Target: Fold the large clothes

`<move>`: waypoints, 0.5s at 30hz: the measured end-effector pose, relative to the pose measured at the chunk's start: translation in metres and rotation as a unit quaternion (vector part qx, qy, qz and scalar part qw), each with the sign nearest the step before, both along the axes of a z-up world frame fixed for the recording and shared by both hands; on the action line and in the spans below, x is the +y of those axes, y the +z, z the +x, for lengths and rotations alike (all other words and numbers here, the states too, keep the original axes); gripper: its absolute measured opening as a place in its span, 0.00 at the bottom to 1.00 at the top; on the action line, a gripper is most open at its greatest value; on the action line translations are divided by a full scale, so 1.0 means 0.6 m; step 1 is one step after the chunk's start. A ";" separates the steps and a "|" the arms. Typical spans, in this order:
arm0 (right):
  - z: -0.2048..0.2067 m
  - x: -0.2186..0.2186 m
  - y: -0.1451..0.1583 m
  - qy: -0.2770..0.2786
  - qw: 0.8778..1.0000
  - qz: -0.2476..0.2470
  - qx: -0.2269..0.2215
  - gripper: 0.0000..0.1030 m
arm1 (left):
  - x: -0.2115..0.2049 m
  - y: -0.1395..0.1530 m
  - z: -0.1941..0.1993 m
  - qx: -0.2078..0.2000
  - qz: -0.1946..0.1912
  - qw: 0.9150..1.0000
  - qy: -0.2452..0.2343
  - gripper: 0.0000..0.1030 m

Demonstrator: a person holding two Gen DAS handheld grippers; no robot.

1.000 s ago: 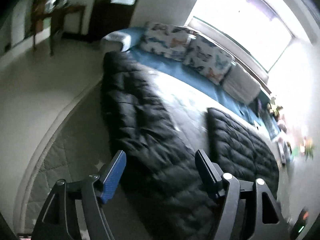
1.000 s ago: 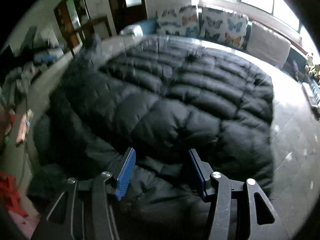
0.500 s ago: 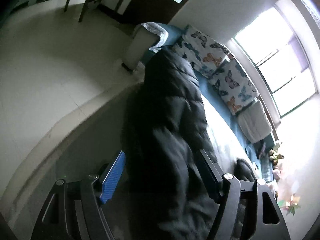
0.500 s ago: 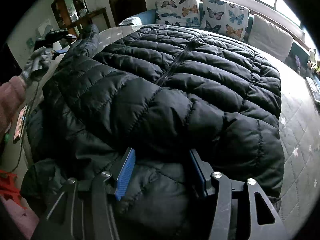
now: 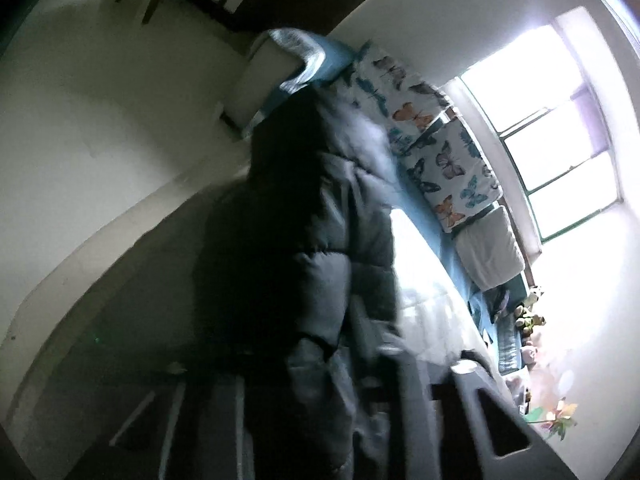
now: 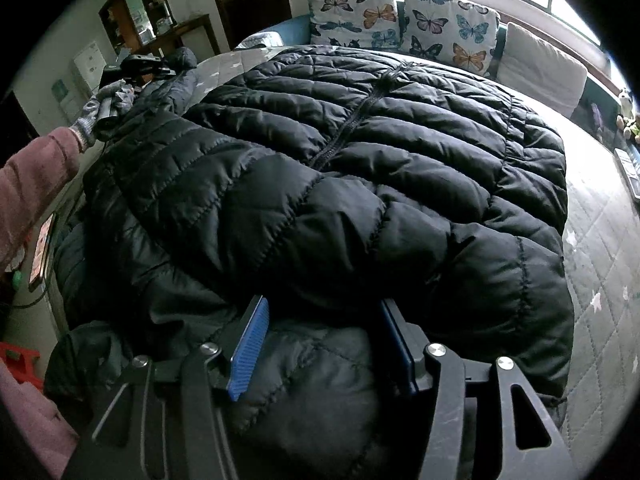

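Note:
A large black puffer jacket [image 6: 360, 160] lies spread front-up on the bed, its zip running up the middle. My right gripper [image 6: 322, 344] sits at the jacket's near edge, its blue pads pressed on a thick puffy fold that fills the gap. At the far left of the right wrist view, a gloved hand holds my left gripper [image 6: 160, 70] on the jacket's sleeve. The left wrist view is blurred: my left gripper [image 5: 344, 364] is shut on that dark sleeve [image 5: 288, 240], which stretches away toward the pillows.
The grey quilted mattress [image 6: 608, 248] shows to the right of the jacket. Two butterfly pillows [image 6: 356, 16] and a plain cushion [image 6: 540, 68] line the window side. A pink sleeve [image 6: 32, 176] and a phone [image 6: 42, 248] are at the left edge.
My left gripper swung over the sleeve at the bed's left side and closed on it. My right gripper kept its place and grip; the jacket settled and came into focus.

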State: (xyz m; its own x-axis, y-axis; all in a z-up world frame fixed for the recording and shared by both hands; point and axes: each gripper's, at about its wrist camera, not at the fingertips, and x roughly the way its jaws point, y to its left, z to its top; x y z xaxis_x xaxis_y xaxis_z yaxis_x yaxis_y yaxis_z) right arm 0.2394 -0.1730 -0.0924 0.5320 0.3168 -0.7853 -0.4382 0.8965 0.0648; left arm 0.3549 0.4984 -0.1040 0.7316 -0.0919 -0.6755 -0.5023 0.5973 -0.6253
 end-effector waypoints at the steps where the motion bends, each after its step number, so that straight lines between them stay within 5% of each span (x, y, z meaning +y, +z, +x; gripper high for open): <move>1: -0.001 0.000 0.001 0.000 1.000 0.000 -0.002 0.60 | -0.008 0.015 -0.002 -0.008 0.005 1.000 0.000 0.12; 9: -0.032 -0.017 0.045 -0.001 0.999 0.023 -0.043 0.60 | -0.119 0.273 -0.065 -0.117 0.111 0.986 -0.049 0.11; 15: -0.075 -0.059 0.077 -0.019 0.996 0.047 -0.079 0.60 | -0.311 0.433 -0.149 -0.175 0.197 0.955 -0.136 0.11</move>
State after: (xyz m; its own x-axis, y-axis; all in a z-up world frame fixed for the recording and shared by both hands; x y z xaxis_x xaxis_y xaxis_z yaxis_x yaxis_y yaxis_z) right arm 0.1945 -0.2084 -0.0463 0.6593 0.3620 -0.6590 -0.4148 0.9061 0.0828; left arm 0.2652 0.3117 0.1557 0.9044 -0.1003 -0.4148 -0.0960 0.8993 -0.4267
